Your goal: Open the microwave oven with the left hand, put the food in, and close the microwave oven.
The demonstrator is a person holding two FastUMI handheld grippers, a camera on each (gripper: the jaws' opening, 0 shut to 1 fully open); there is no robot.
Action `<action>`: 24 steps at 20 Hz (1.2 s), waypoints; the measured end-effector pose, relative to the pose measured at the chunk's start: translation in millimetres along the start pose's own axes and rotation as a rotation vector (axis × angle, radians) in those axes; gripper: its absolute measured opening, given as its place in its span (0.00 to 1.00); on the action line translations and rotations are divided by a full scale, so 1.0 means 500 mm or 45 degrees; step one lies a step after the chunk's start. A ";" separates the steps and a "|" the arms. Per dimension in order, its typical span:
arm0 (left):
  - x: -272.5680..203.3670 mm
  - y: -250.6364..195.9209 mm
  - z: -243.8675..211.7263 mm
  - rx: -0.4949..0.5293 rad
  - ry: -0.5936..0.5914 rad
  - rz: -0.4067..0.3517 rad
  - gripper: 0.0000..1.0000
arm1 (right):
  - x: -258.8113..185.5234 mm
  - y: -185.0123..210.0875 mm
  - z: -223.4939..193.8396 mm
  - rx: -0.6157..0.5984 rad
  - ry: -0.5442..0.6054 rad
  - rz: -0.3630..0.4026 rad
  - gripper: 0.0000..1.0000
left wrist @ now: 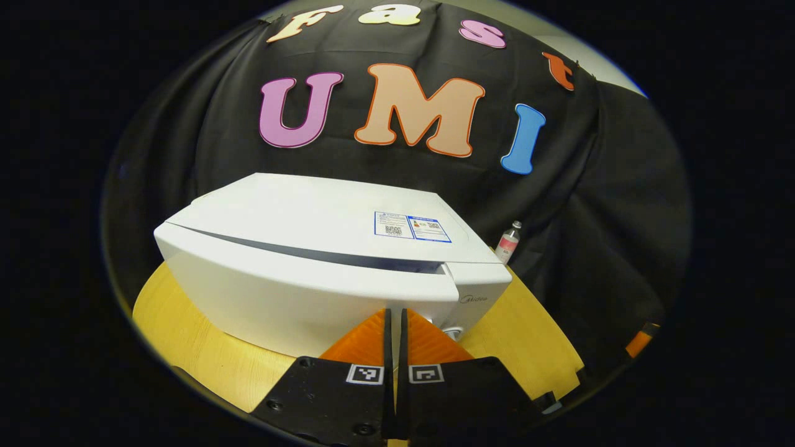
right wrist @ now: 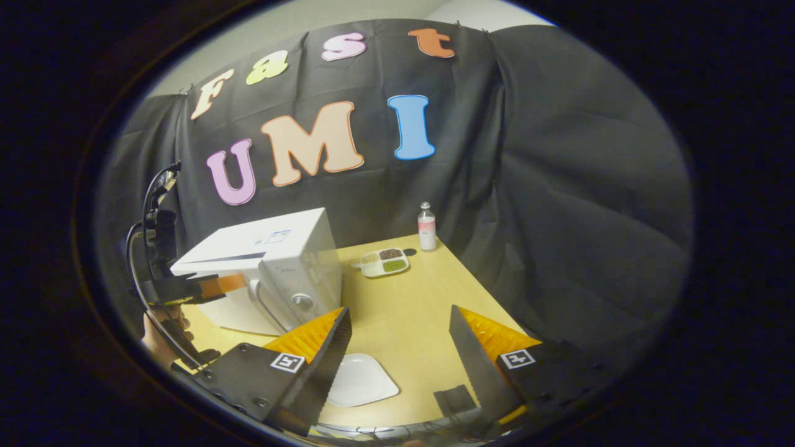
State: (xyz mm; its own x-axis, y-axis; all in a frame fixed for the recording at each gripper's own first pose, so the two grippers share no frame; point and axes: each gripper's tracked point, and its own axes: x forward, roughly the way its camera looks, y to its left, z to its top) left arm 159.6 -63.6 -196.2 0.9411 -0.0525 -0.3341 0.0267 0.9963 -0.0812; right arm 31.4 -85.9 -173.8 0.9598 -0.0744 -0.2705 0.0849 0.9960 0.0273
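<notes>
The white microwave [left wrist: 323, 223] stands on the yellow wooden table [left wrist: 186, 335] with its door closed. My left gripper [left wrist: 395, 313] is shut with nothing between its fingers, its tips close in front of the door's right end. In the right gripper view the microwave [right wrist: 292, 248] shows its handle [right wrist: 266, 307] and a knob [right wrist: 302, 301], with the left gripper [right wrist: 214, 284] held by a hand at the door. A small divided tray of food [right wrist: 385, 262] lies behind and right of the microwave. My right gripper [right wrist: 399, 313] hangs open above the table, holding nothing.
A white plate [right wrist: 360, 379] lies on the table [right wrist: 410, 292] just below the right gripper's left finger. A small bottle [right wrist: 426, 226] with a pink label stands at the table's far edge; the bottle [left wrist: 508, 243] also appears right of the microwave. Black cloth walls the booth.
</notes>
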 end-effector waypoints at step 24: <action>0.031 -0.001 0.017 -0.185 -0.044 -0.073 0.01 | 0.020 -0.009 0.014 0.018 0.003 0.004 0.92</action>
State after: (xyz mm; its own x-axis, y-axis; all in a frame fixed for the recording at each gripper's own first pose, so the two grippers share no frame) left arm 176.9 -64.3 -193.1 0.9505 -0.1040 -0.2927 0.0340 0.9714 -0.2349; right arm 42.7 -91.5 -169.9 0.9595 -0.0715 -0.2724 0.0860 0.9954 0.0417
